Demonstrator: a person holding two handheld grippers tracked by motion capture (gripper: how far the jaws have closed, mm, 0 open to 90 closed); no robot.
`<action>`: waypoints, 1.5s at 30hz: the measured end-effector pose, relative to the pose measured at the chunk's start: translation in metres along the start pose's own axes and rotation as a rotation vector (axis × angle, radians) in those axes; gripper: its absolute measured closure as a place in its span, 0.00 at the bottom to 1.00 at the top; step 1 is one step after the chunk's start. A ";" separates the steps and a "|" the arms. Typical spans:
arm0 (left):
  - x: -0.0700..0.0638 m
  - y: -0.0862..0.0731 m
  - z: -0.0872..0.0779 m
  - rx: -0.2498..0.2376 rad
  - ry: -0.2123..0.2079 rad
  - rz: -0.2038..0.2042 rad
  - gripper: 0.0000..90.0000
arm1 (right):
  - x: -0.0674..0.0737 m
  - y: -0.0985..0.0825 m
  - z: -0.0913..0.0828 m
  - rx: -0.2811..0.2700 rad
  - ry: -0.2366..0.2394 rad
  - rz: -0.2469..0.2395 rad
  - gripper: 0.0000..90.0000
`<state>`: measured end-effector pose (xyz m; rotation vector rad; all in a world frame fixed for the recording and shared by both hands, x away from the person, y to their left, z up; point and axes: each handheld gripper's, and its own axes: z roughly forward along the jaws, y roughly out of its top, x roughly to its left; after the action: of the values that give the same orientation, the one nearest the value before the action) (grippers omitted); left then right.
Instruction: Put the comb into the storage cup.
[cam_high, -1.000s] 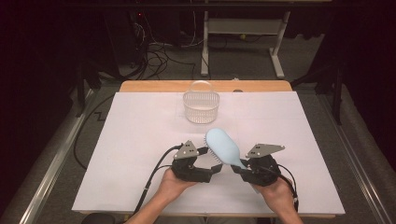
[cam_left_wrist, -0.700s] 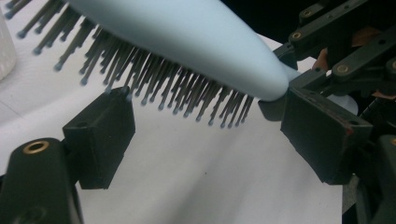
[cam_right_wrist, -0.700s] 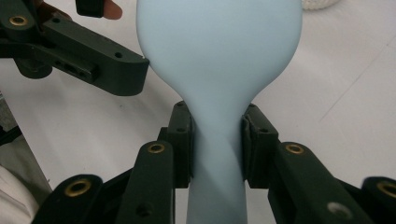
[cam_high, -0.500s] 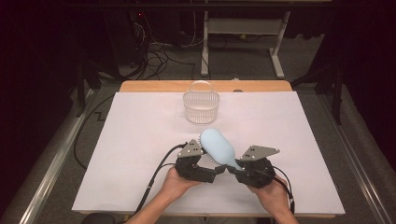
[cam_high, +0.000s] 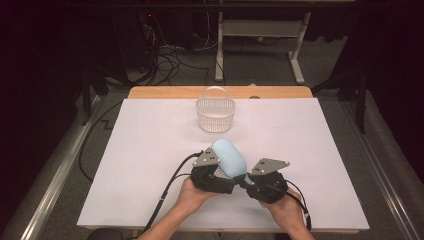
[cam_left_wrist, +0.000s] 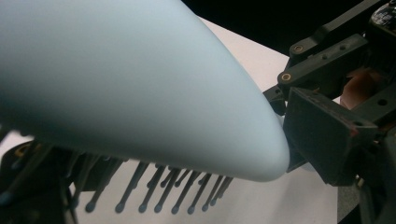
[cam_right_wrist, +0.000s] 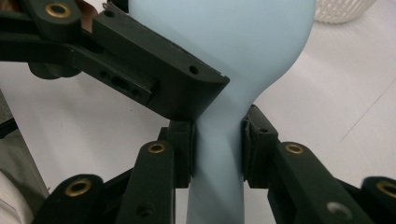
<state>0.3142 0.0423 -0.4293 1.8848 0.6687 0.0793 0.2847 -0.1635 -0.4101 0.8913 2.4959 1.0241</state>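
Right tongs (cam_right_wrist: 217, 149) clamp the neck of the pale-blue brush (cam_high: 230, 157), held above the white surface (cam_high: 150, 150). Left tongs (cam_high: 220, 177) meet the brush head; their grip cannot be told. Basket (cam_high: 215, 114) stands well beyond.

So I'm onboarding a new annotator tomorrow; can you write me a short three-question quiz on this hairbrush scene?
1. True or false: the right gripper is shut on the handle of the light blue hairbrush.
2. What stands near the far edge of the white table cover?
A. a clear plastic basket
B. a metal bowl
C. a red mug
3. In the left gripper view, which way do the hairbrush bristles point?

Key:
1. True; its pads press on both sides of the handle.
2. A, the clear plastic basket.
3. Downward, toward the white table cover.
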 end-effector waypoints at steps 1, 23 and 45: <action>0.000 0.001 -0.001 -0.002 0.000 -0.006 0.21 | 0.000 0.000 0.000 0.002 0.002 0.002 0.78; -0.001 0.011 -0.008 0.041 -0.062 -0.081 0.46 | -0.002 0.002 0.002 0.022 -0.021 -0.015 0.78; -0.007 0.022 -0.014 0.069 -0.053 -0.060 0.55 | -0.006 0.004 0.004 0.009 0.042 0.015 0.77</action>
<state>0.3122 0.0453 -0.4029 1.9245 0.6990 -0.0319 0.2930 -0.1632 -0.4095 0.9017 2.5340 1.0477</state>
